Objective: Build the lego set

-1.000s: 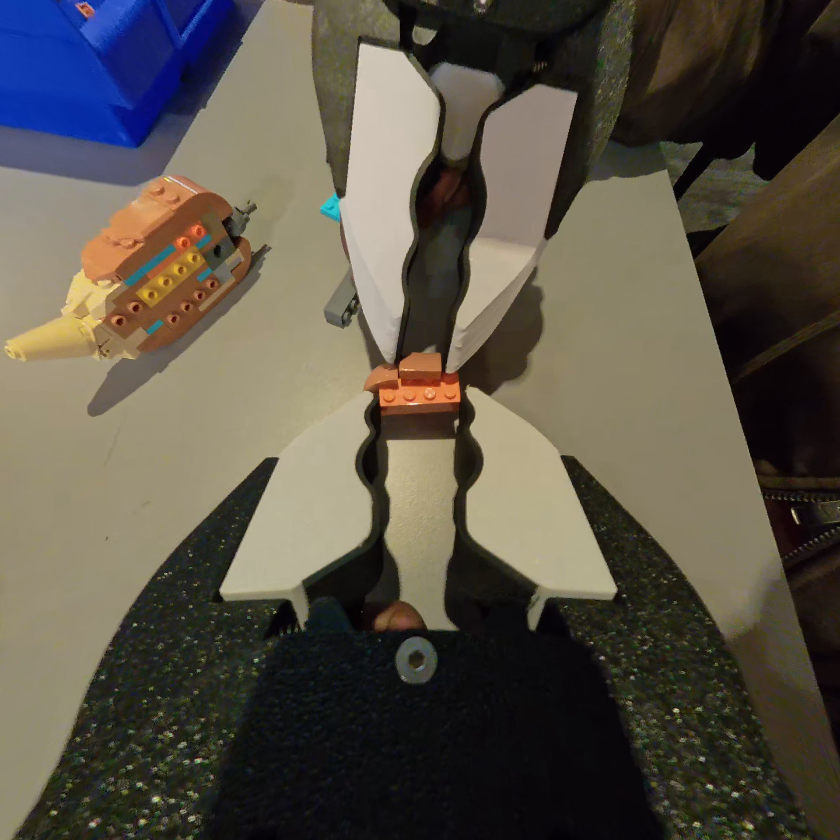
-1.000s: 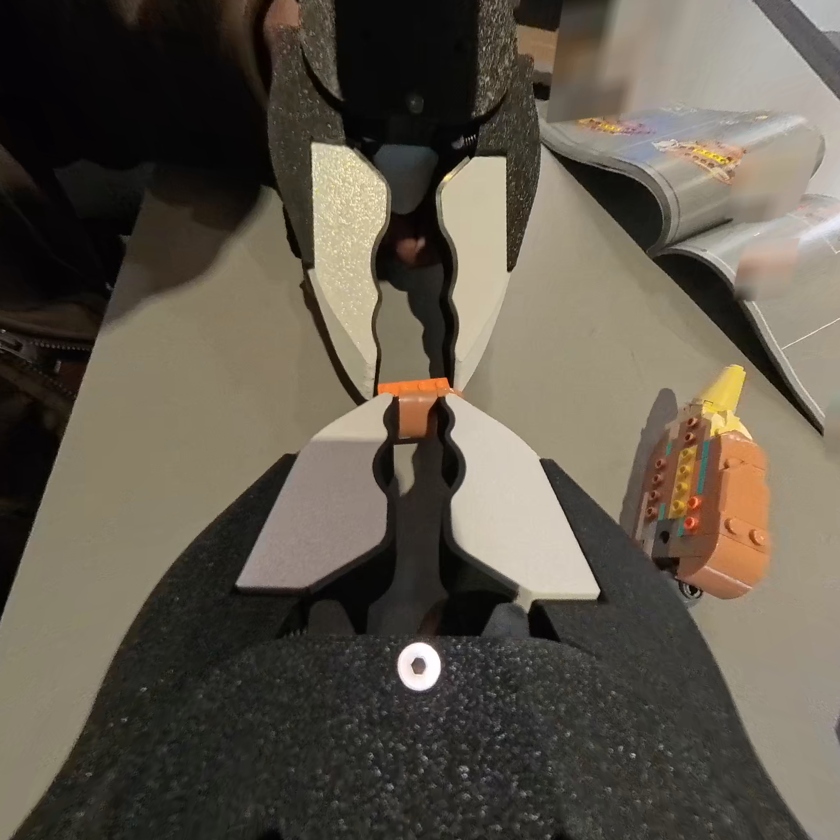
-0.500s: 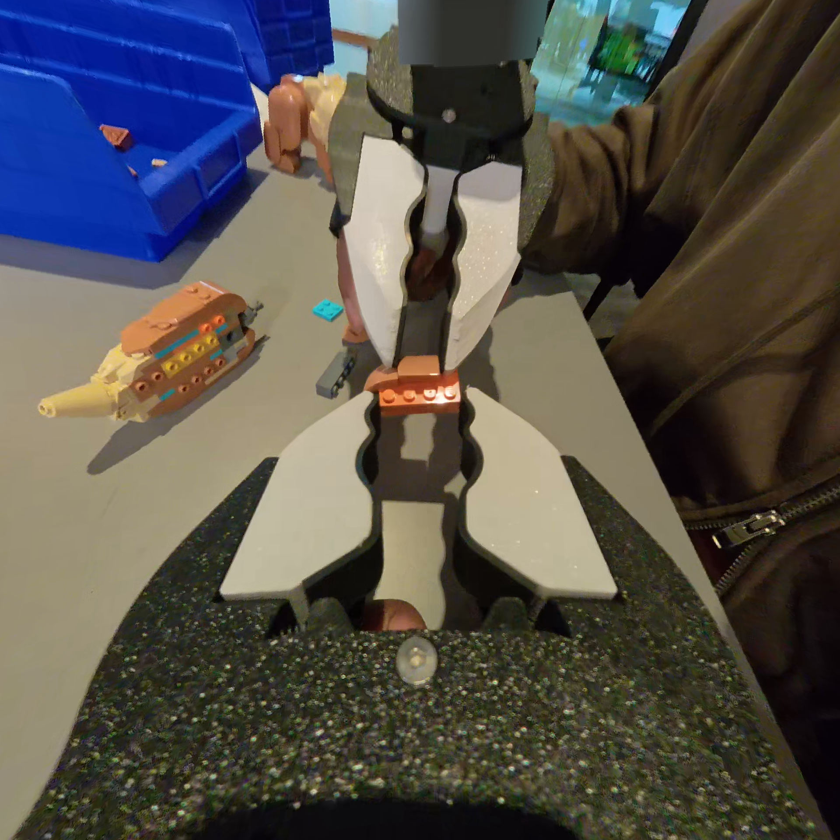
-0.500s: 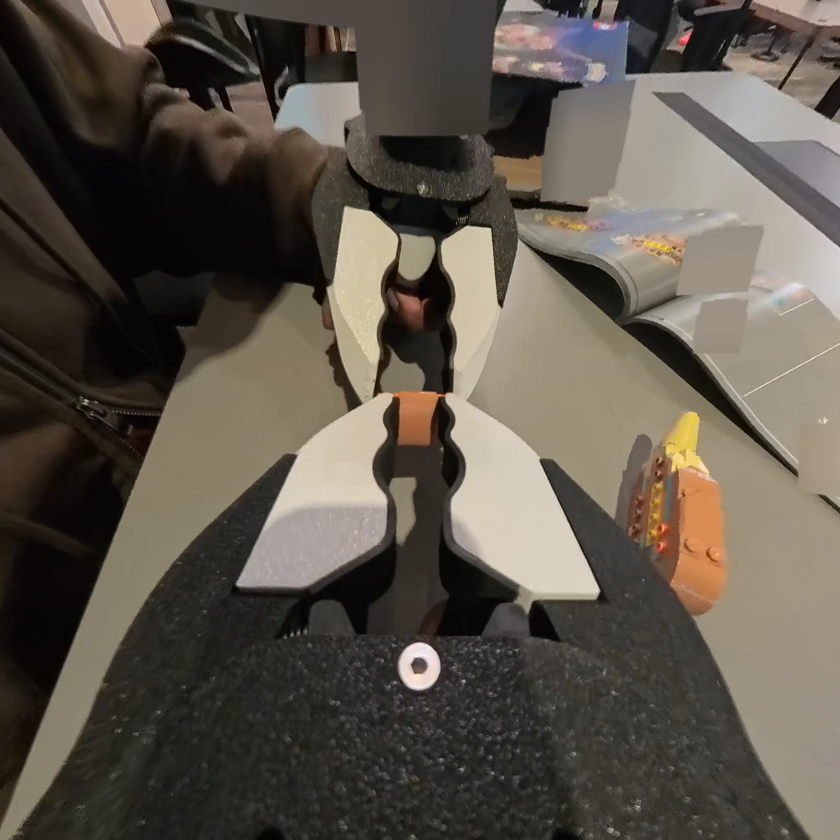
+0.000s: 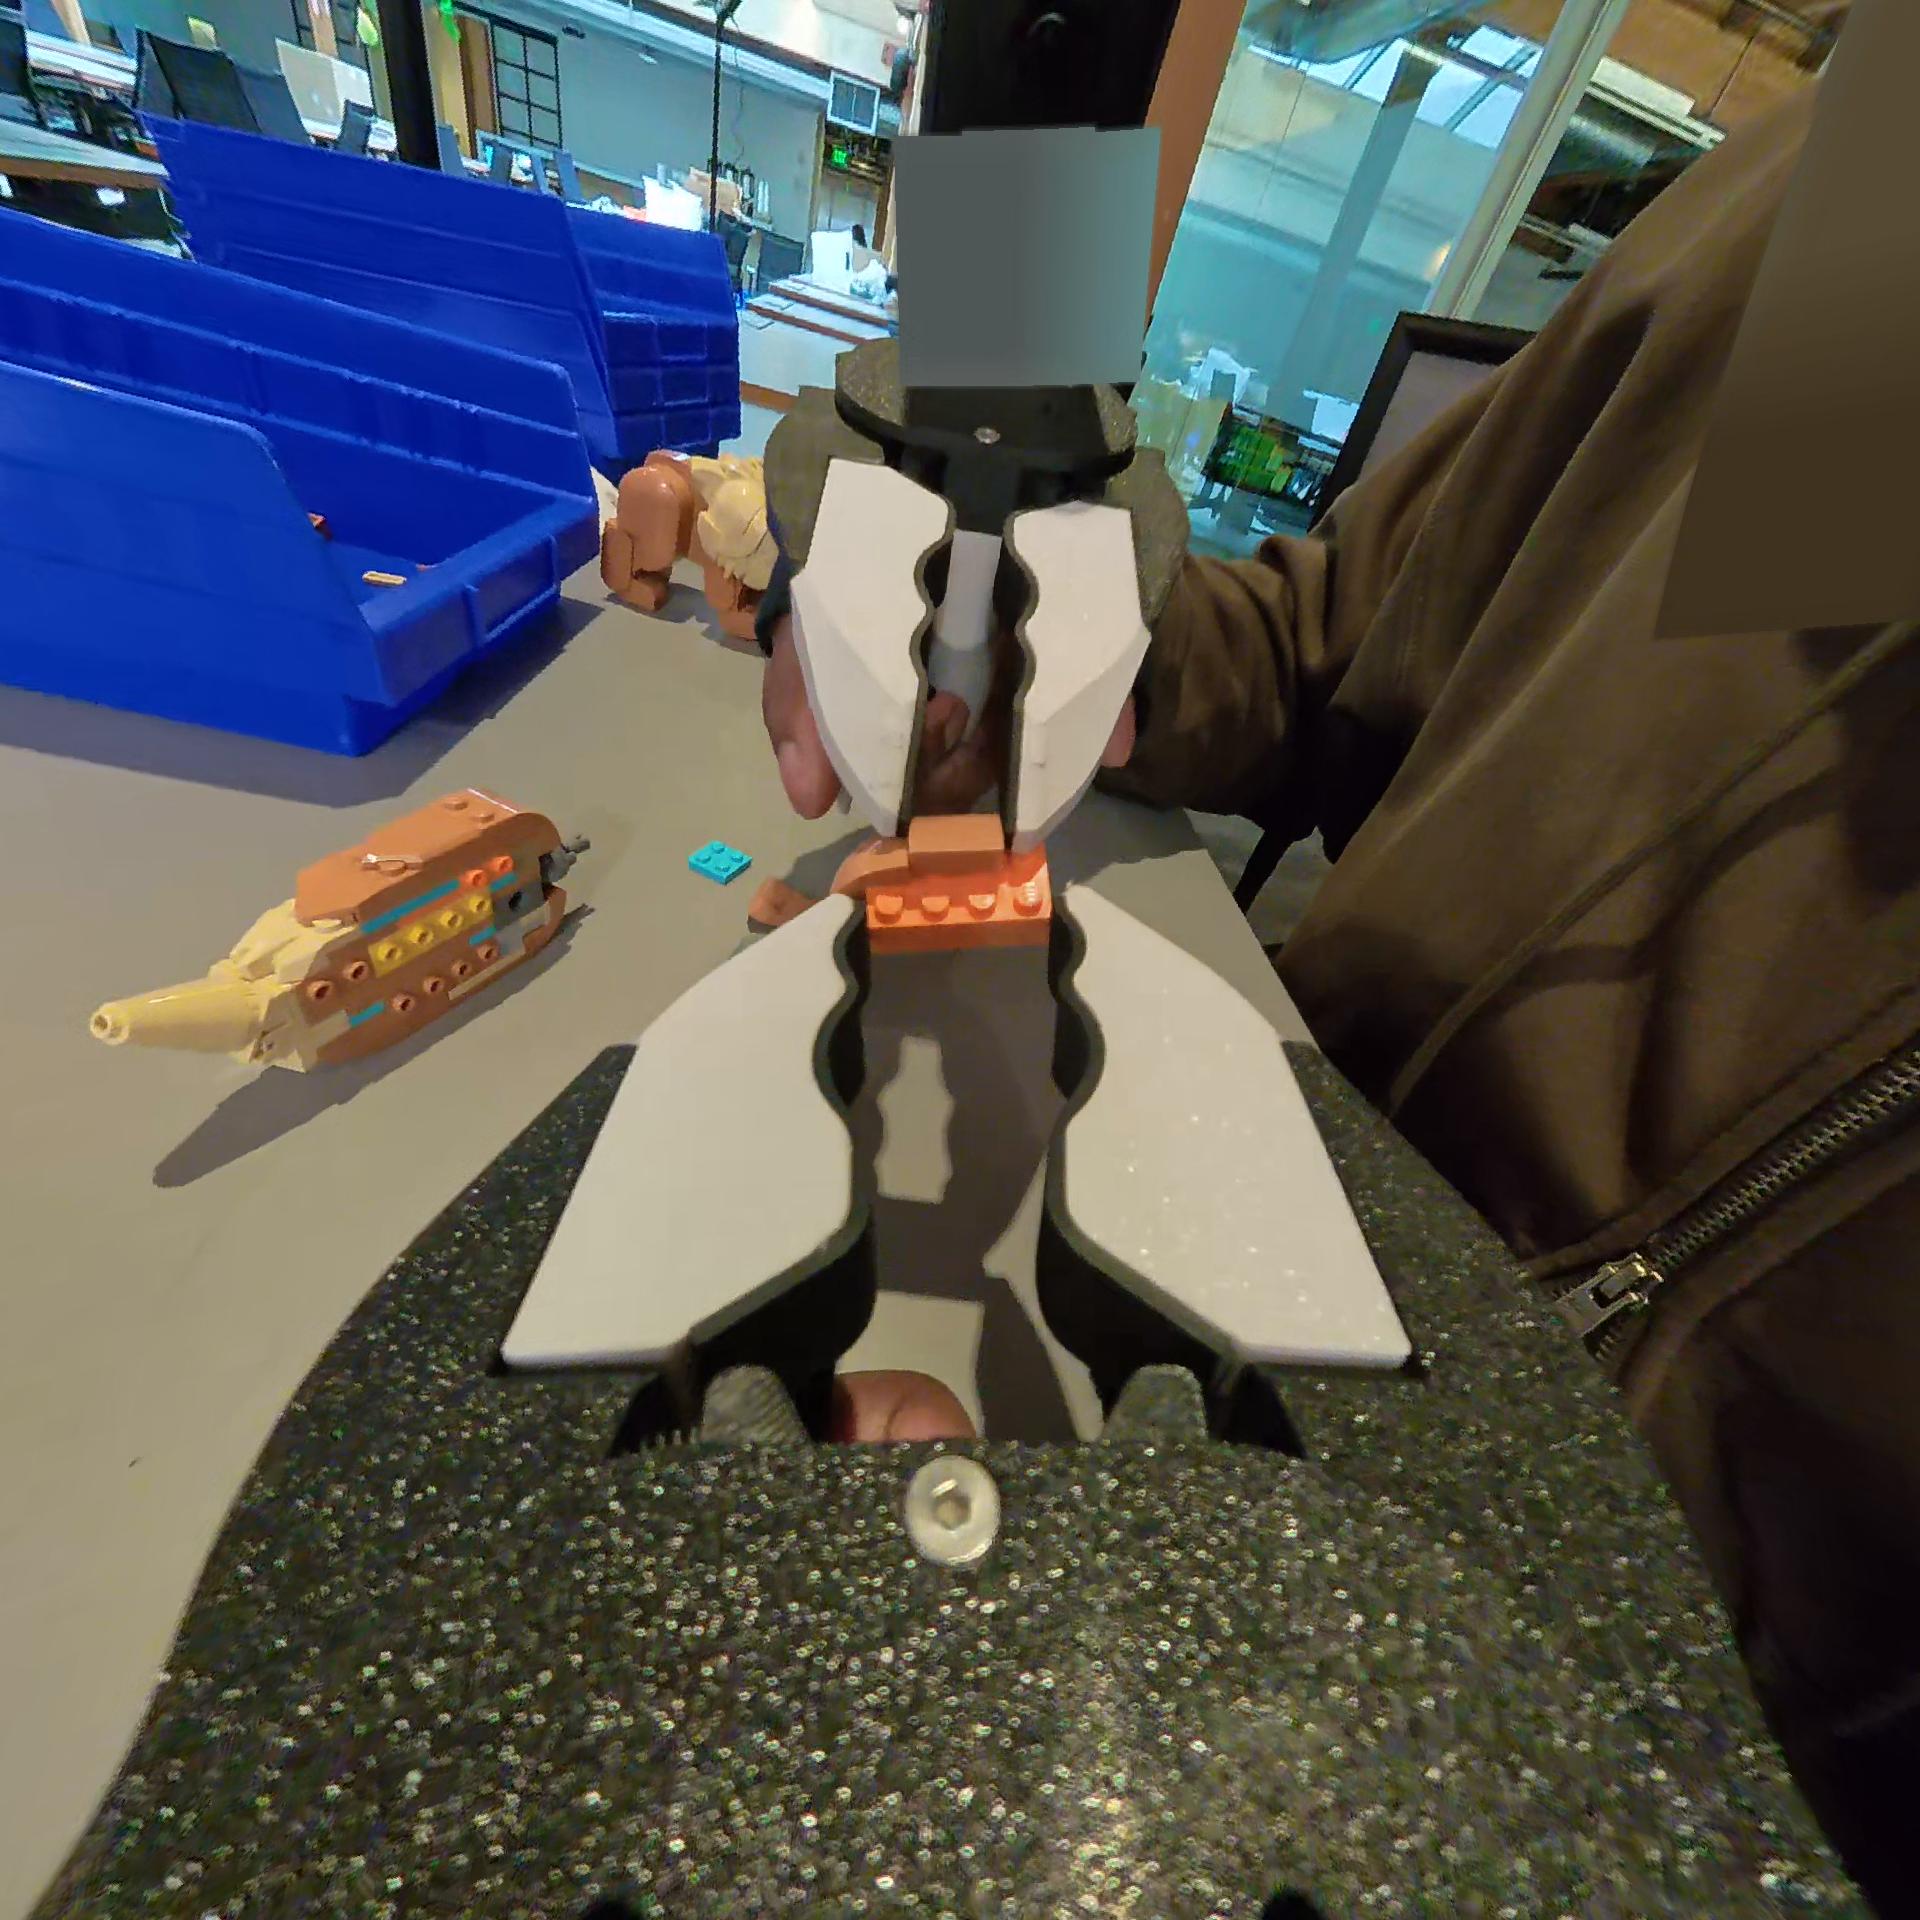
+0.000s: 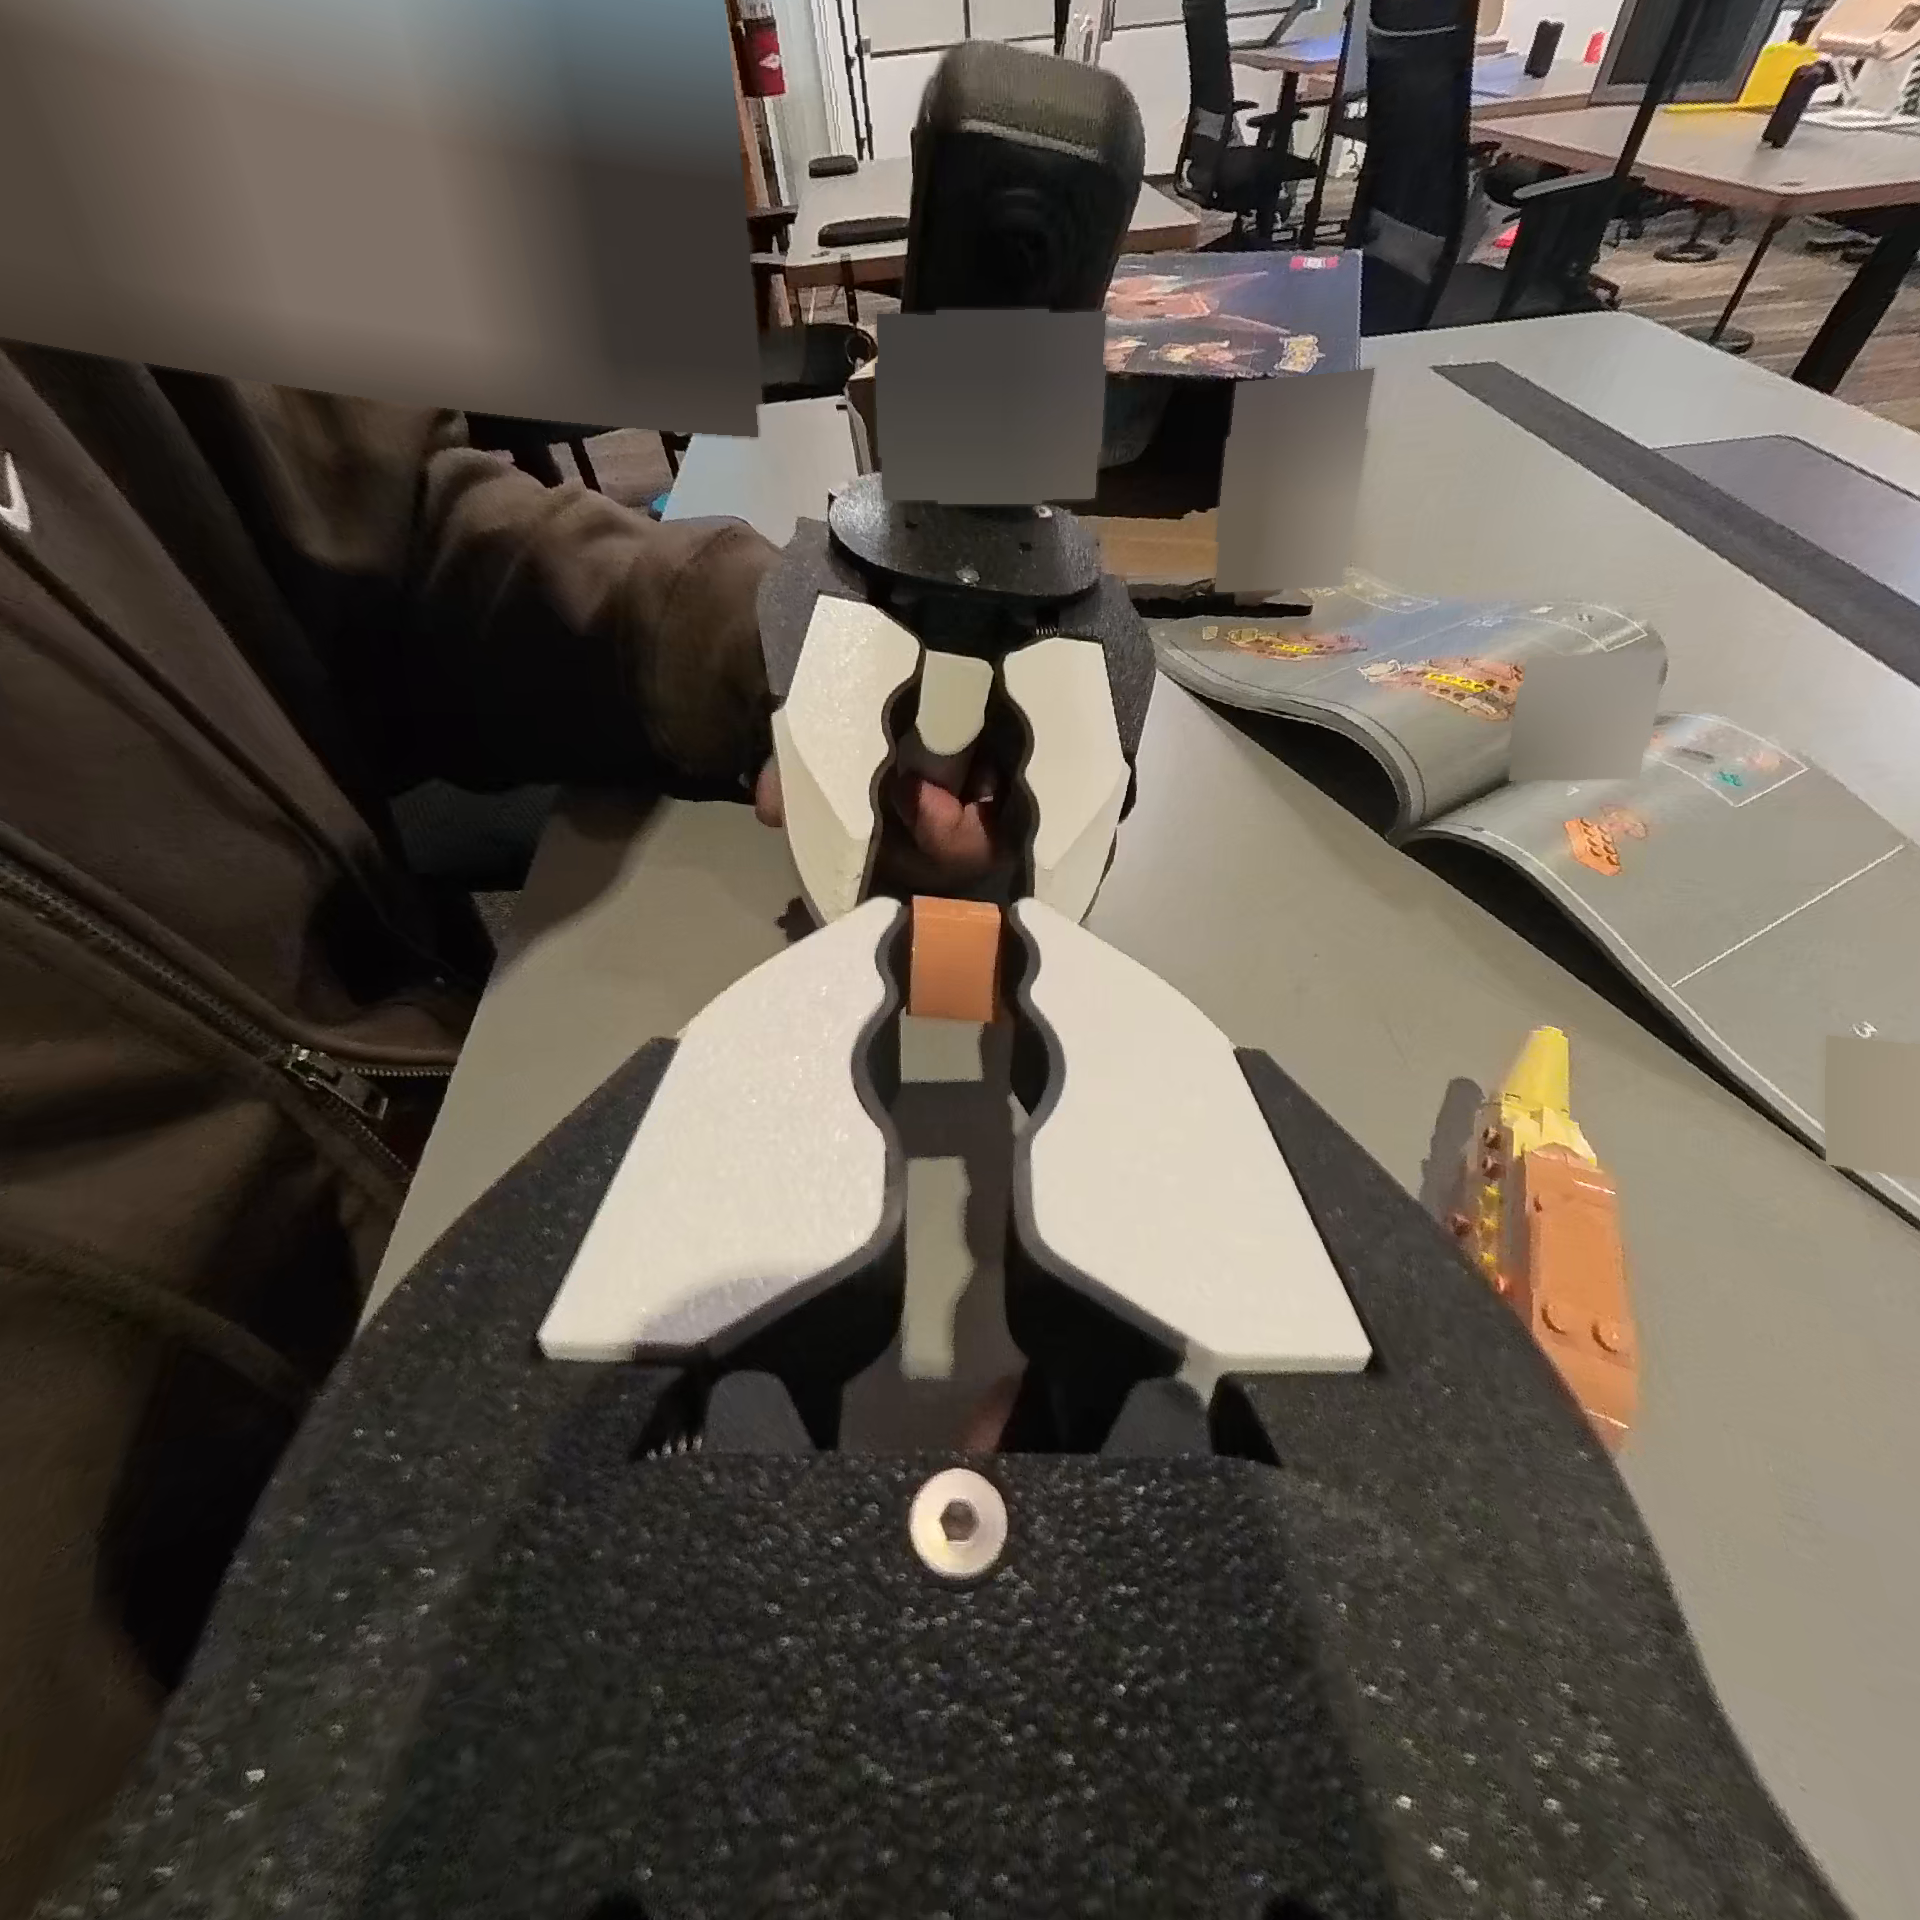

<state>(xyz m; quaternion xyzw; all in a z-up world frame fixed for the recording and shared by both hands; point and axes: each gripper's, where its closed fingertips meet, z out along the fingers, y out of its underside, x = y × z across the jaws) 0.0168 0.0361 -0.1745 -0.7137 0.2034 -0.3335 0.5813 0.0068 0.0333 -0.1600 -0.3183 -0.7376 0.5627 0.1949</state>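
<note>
My left gripper (image 5: 958, 920) is shut on an orange studded brick (image 5: 956, 925), held above the grey table (image 5: 312, 1299). My right gripper (image 6: 956, 920) faces it tip to tip and is shut on a brown curved piece (image 6: 954, 966). In the left wrist view the brown piece (image 5: 951, 840) rests on top of the orange brick, between the right gripper's fingertips (image 5: 883, 790). The part-built brown and tan model (image 5: 343, 951) lies on the table to the left; it also shows in the right wrist view (image 6: 1548, 1236).
Blue bins (image 5: 260, 540) stand at the back left. A second brown and tan assembly (image 5: 696, 540), a teal plate (image 5: 720, 861) and a small brown piece (image 5: 774, 899) lie on the table. An open instruction booklet (image 6: 1558, 748) lies right. A person's jacket (image 5: 1558, 831) is close. Less than 4 cm separates the two grippers' tips.
Both grippers have tilted up and risen from the table, still tip to tip and holding their pieces. More of the room and bins now shows.
</note>
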